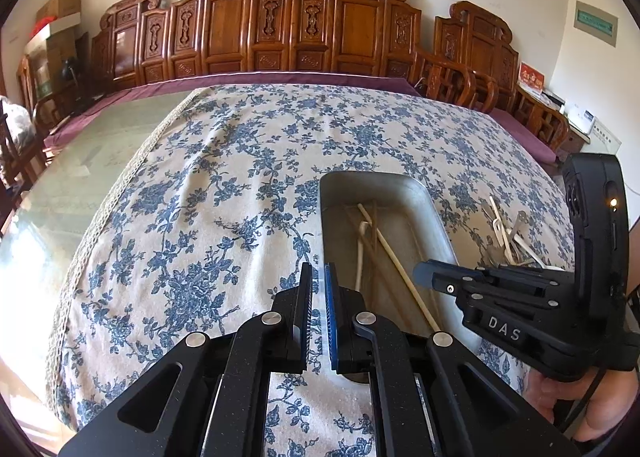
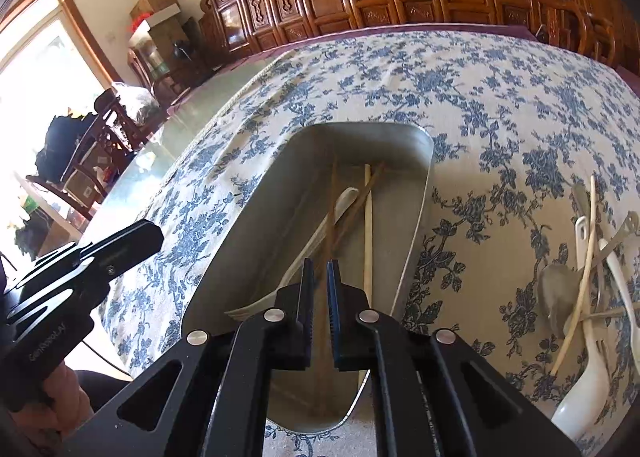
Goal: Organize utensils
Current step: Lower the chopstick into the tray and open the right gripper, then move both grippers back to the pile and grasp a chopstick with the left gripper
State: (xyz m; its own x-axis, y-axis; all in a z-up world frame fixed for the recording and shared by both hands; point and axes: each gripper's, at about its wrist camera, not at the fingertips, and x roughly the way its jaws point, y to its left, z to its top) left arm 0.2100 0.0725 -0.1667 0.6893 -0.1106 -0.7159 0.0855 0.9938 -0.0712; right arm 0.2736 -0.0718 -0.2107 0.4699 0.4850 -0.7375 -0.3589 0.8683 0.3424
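Floral tablecloth (image 1: 208,193) covers the table. Metal tray (image 2: 416,193) on it holds brown chopsticks (image 2: 332,209), a pale chopstick (image 2: 367,225) and a white spoon (image 2: 320,229). Loose utensil pile (image 2: 592,277) lies right of the tray. Right gripper (image 2: 319,269) over the tray, left gripper (image 1: 319,277) beside it; both jaws narrowly parted, holding nothing.

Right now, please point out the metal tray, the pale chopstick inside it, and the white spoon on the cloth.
metal tray (image 2: 424,193): right wrist view, right wall.
pale chopstick (image 2: 367,225): right wrist view, mid-shaft.
white spoon (image 2: 582,397): right wrist view, bowl end.
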